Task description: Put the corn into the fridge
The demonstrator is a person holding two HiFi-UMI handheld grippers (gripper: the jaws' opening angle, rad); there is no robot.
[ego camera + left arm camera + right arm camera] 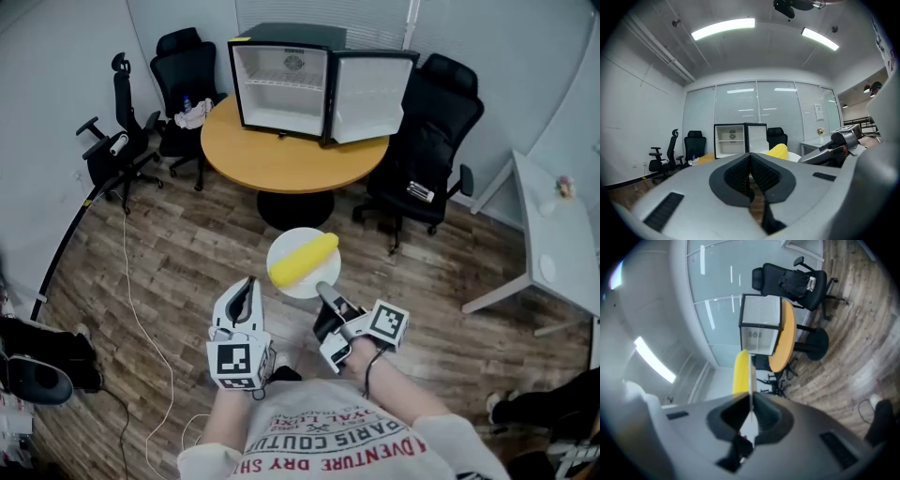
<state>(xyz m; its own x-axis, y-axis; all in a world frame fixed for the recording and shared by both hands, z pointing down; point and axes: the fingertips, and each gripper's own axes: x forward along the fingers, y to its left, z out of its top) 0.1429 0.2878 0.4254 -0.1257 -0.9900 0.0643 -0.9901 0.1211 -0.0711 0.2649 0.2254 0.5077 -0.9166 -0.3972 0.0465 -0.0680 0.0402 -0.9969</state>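
A yellow corn cob [303,260] lies on a small white plate [281,281] held in the air above the wooden floor. My right gripper [324,293] is shut on the plate's near rim. In the right gripper view the plate [751,380] shows edge-on between the jaws, with the corn [740,373] on its left side. My left gripper [247,296] hangs just left of the plate, shut and holding nothing; its pads [759,169] meet. The small black fridge [286,80] stands on a round orange table [281,159] ahead, with its door [368,96] swung open to the right.
Black office chairs [427,141] ring the table, two more of them at the left [187,80]. A white desk [553,234] stands at the right. A cable [141,309] trails across the wooden floor at the left. The fridge's white interior has a shelf [279,82].
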